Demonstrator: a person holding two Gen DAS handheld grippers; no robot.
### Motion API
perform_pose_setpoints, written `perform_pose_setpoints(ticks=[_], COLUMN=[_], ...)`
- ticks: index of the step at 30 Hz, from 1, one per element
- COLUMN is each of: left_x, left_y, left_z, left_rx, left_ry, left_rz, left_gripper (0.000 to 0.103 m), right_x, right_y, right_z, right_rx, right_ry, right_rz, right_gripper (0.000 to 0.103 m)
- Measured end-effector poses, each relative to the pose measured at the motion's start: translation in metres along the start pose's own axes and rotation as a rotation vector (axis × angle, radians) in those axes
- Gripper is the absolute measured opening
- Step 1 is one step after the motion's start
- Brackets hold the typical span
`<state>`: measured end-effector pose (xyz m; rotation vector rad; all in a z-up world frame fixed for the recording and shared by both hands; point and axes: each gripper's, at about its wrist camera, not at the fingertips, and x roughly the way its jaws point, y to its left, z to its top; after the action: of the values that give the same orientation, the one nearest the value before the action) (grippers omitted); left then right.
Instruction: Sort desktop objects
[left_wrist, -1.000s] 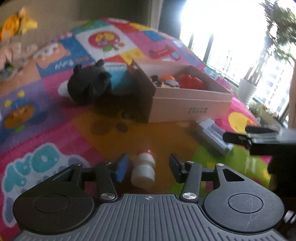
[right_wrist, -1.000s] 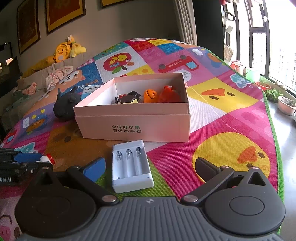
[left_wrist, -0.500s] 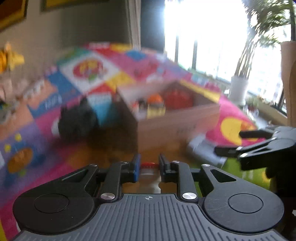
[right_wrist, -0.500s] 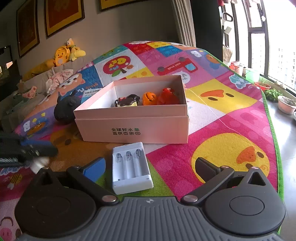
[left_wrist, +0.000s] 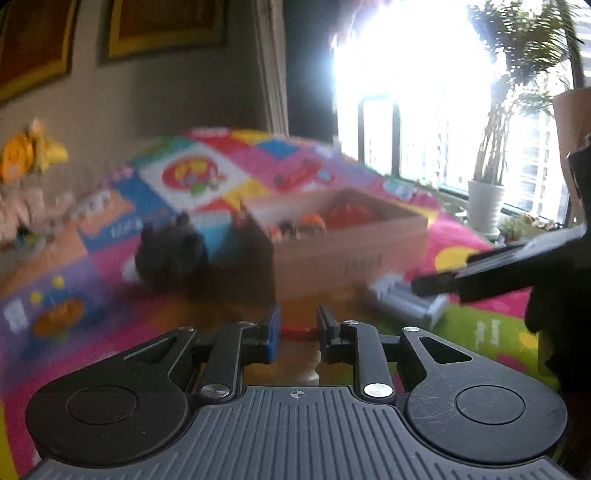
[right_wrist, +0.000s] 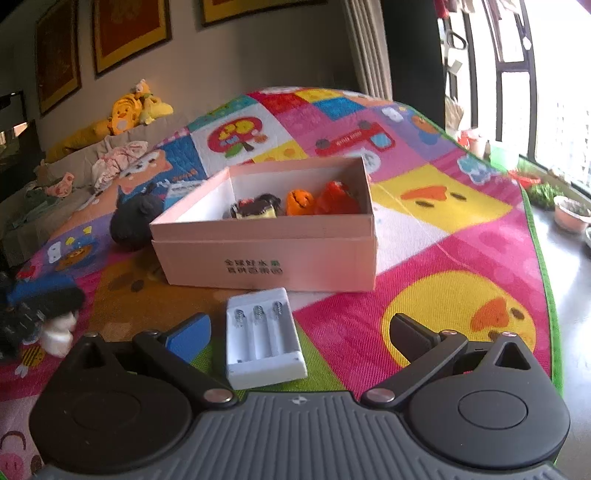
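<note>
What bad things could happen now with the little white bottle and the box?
1. The left gripper pinches the bottle only near its red-capped top, so it might slip out and fall on the mat.
2. The box wall stands between bottle and inside; carried too low, the bottle could bump it.
3. The open right gripper sits over the white battery holder, close to the left one, so they might knock together.

White, seemingly red-capped bottle (left_wrist: 301, 354) clamped in left claw (left_wrist: 297, 328).

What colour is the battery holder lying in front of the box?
White, clearest in the right wrist view: the battery holder lies on the mat.
</note>
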<state>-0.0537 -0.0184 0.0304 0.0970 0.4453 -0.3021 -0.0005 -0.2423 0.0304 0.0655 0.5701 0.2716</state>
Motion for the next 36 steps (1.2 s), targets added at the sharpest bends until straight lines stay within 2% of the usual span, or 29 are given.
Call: perform_pose_setpoints(ticks=[1,3,5,8,12,13,14,16,19,21,22,25,26,28,30,32,36], left_x=[0.001,0.003,0.004,0.004,0.002,0.001,0.001,0.003,0.009,0.009,0.010,0.011,0.011,0.010,0.011,0.010,0.008], left_y=[0.002,0.003,0.004,0.004,0.005,0.005,0.005,0.005,0.007,0.008,0.008,0.014,0.015,0.016,0.017,0.017,0.017], left_z=[-0.001,-0.001,0.000,-0.002,-0.006,-0.007,-0.010,-0.014,-0.020,-0.019,-0.019,-0.020,-0.020,-0.021,-0.021,-0.021,-0.022], left_rx=[-0.006,-0.002,0.005,0.012,0.004,0.003,0.002,-0.005,-0.031,-0.031,-0.033,-0.058,-0.068,-0.075,-0.077,-0.079,-0.081], left_ry=[0.026,0.074,0.119,0.149,0.173,0.176,0.182,0.198,0.231,0.231,0.232,0.238,0.234,0.231,0.228,0.225,0.216], left_rz=[-0.019,-0.047,-0.084,-0.085,-0.082,-0.083,-0.084,-0.075,-0.044,-0.024,-0.011,0.013,0.010,0.011,0.009,0.009,0.003], left_gripper=[0.024,0.024,0.026,0.028,0.030,0.033,0.043,0.052,0.057,0.069,0.078,0.079,0.081,0.085,0.086,0.089,0.091], right_x=[0.000,0.001,0.001,0.002,-0.001,-0.003,-0.004,-0.007,0.004,0.013,0.014,0.015,0.014,0.008,0.004,0.009,0.036], right_y=[-0.001,-0.002,0.000,0.008,0.015,0.015,0.015,0.019,0.025,0.023,0.021,0.018,0.016,0.009,0.005,0.009,0.019], right_z=[0.004,0.015,0.023,0.026,0.018,0.016,0.014,0.008,0.002,-0.001,-0.002,-0.004,-0.003,0.004,0.011,0.014,0.013], right_rx=[0.019,0.073,0.093,0.073,0.037,0.030,0.019,-0.049,-0.161,-0.233,-0.260,-0.360,-0.366,-0.298,-0.207,-0.178,-0.183], right_ry=[0.022,0.072,0.093,0.095,0.099,0.096,0.088,0.079,0.121,0.155,0.145,0.062,0.041,0.021,0.022,0.042,0.086], right_rz=[0.045,0.156,0.216,0.227,0.197,0.184,0.165,0.095,-0.029,-0.124,-0.177,-0.388,-0.422,-0.362,-0.257,-0.193,-0.191], right_gripper=[0.100,0.088,0.081,0.075,0.075,0.075,0.075,0.075,0.075,0.076,0.076,0.077,0.079,0.086,0.103,0.103,0.103])
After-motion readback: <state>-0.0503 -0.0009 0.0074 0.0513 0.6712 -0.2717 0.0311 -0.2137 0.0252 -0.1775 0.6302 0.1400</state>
